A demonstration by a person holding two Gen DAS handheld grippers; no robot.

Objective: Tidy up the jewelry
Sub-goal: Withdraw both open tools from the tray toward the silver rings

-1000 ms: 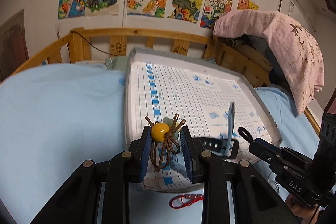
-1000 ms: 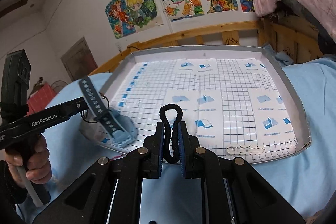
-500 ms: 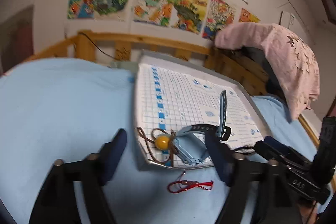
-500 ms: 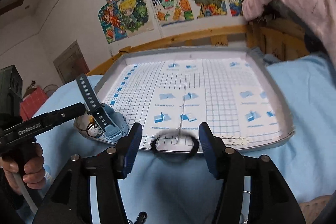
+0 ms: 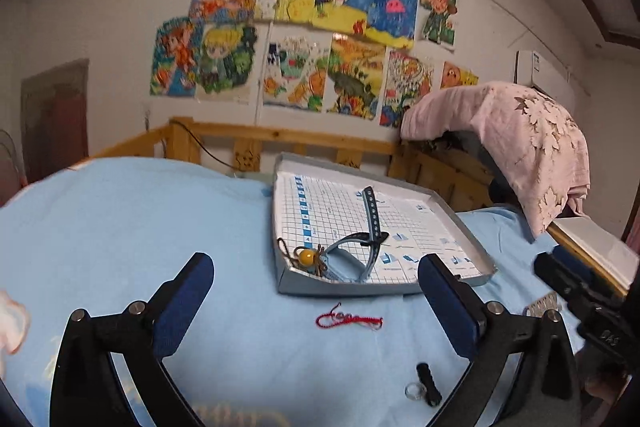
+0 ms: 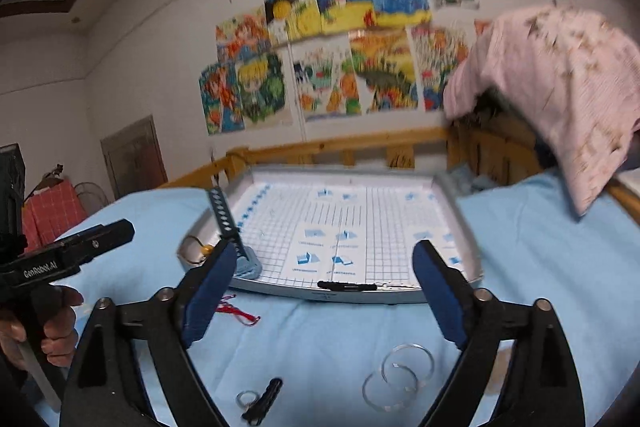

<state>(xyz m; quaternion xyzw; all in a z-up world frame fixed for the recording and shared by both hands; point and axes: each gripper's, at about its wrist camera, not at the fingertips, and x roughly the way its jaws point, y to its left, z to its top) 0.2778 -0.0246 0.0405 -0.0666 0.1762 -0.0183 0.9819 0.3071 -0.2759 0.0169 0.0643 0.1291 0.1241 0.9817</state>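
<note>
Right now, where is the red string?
The red string lies on the blue sheet, just in front of the tray, between the left tool's open fingers.

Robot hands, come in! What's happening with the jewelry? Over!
Left gripper open, empty. Right gripper open, empty. Bead cord, watch in tray. Red string, rings on bed.

right wrist view smeared, I can't read the wall drawings (image 6: pixel 336 67) or pink cloth (image 6: pixel 560 83) | my right finger pad (image 6: pixel 208 291) hides part of the red cord (image 6: pixel 240 313) and watch strap (image 6: pixel 230 227) | left view: pale shape (image 5: pixel 10 323) cut off at left edge, can't identify | clear ring (image 5: pixel 416 391) too small to make out
</note>
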